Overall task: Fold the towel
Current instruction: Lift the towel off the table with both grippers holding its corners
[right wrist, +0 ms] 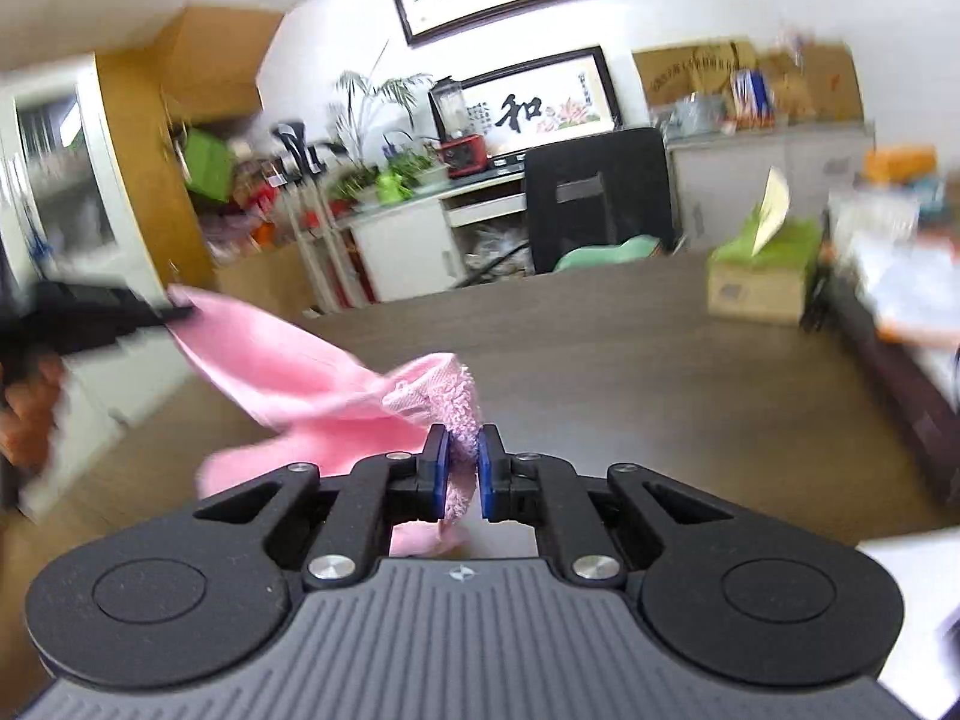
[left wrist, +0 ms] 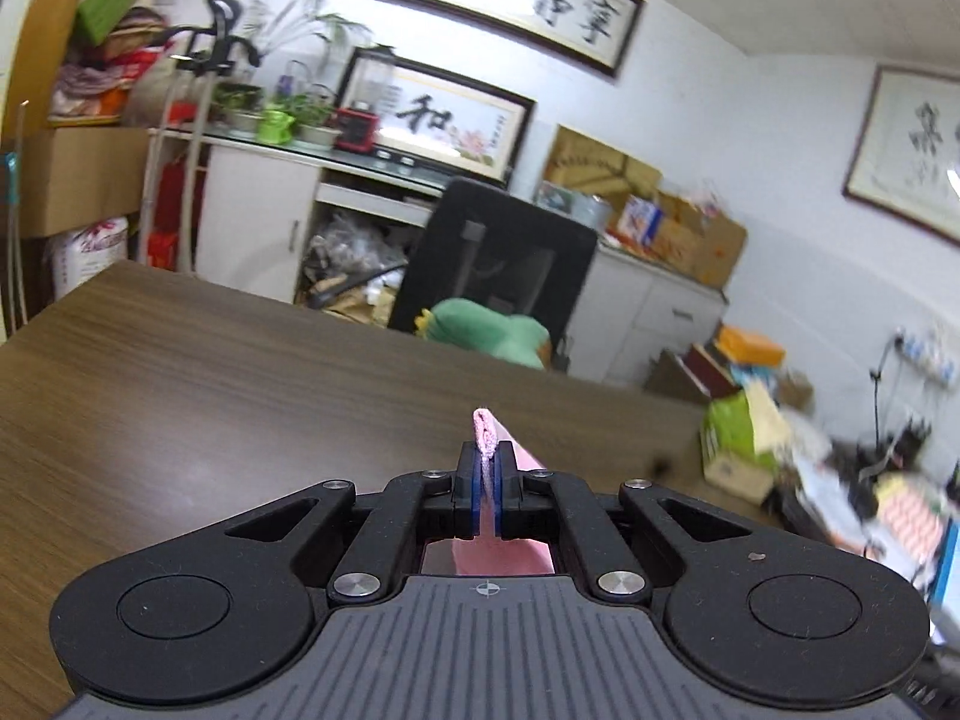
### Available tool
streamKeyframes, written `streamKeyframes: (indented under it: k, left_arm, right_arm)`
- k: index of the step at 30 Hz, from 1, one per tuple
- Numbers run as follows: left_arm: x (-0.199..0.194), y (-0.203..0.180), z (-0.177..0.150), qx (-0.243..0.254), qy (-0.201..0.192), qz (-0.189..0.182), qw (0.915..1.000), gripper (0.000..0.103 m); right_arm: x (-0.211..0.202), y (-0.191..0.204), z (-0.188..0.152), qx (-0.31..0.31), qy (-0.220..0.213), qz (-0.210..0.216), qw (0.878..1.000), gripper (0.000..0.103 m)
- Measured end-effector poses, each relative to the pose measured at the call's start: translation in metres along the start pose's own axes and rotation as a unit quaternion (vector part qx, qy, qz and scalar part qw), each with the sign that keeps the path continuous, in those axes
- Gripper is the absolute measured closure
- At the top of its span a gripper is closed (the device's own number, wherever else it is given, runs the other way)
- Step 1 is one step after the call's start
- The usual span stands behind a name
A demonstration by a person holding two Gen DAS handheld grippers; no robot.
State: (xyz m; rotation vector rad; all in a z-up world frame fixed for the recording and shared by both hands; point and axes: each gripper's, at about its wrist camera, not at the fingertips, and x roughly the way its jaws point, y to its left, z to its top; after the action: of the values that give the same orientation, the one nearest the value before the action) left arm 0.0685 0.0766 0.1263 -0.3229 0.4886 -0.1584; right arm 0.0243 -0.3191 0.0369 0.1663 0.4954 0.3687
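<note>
Here the wooden table (left wrist: pixel 240 372) lies bare beneath a pink towel (right wrist: pixel 288 372) held in the air, stretched between the two tools. The left gripper (left wrist: pixel 487 474) is clamped tight on a thin, doubled hem; the right gripper (right wrist: pixel 462 468) pinches a thicker, fluffy bunched corner. To fold well, I judge both corners should stay level and taut so the soft terry drapes flat before it is laid on the grained top.

I am working in a cluttered home office or storeroom; a brown wooden desk (left wrist: pixel 240 372) lies below me; a black office chair (right wrist: pixel 600 192) faces it; framed calligraphy (left wrist: pixel 510 6) hangs above white cabinets (left wrist: pixel 258 210), potted plants (right wrist: pixel 384 138) and stacked cardboard boxes (left wrist: pixel 690 234).
</note>
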Motion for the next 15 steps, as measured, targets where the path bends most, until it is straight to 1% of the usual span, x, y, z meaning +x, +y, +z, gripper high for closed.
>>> streamKeyframes:
  k: [2,4,5,7,8,9,10,12,14,15]
  left_arm:
    - [0.007,0.005,0.013,-0.014,0.002,0.005,0.9999,0.1]
    - [0.02,0.009,0.033,-0.033,0.006,0.023,0.9992,0.1]
    - [0.022,0.009,0.038,-0.038,0.004,0.027,0.9989,0.1]
    - [0.027,0.011,0.062,-0.052,-0.01,0.043,0.9977,0.1]
    - [0.026,0.011,0.066,-0.055,-0.013,0.043,0.9975,0.1]
    - [0.021,0.012,0.077,-0.062,-0.025,0.04,0.9969,0.1]
    - [0.013,0.012,0.087,-0.067,-0.039,0.037,0.9963,0.1]
    - [-0.003,0.01,0.095,-0.062,-0.06,0.031,0.9958,0.1]
    - [-0.023,0.004,0.095,-0.043,-0.075,0.025,0.9959,0.1]
    - [-0.032,-0.001,0.091,-0.027,-0.079,0.02,0.9963,0.1]
  right_arm:
    - [0.015,0.004,0.019,-0.019,0.011,-0.02,1.0,0.093]
    - [0.03,0.011,0.041,-0.041,0.011,-0.044,0.998,0.094]
    - [0.037,0.016,0.053,-0.054,0.007,-0.06,0.997,0.096]
    - [0.048,0.026,0.078,-0.08,-0.018,-0.09,0.992,0.097]
    - [0.049,0.03,0.088,-0.086,-0.031,-0.097,0.991,0.097]
    - [0.051,0.033,0.099,-0.09,-0.046,-0.101,0.99,0.097]
    - [0.05,0.036,0.111,-0.089,-0.061,-0.097,0.989,0.097]
    - [0.047,0.04,0.126,-0.087,-0.075,-0.082,0.99,0.096]
    - [0.048,0.043,0.13,-0.09,-0.057,-0.041,0.994,0.09]
    - [0.051,0.044,0.127,-0.09,-0.051,-0.031,0.994,0.087]
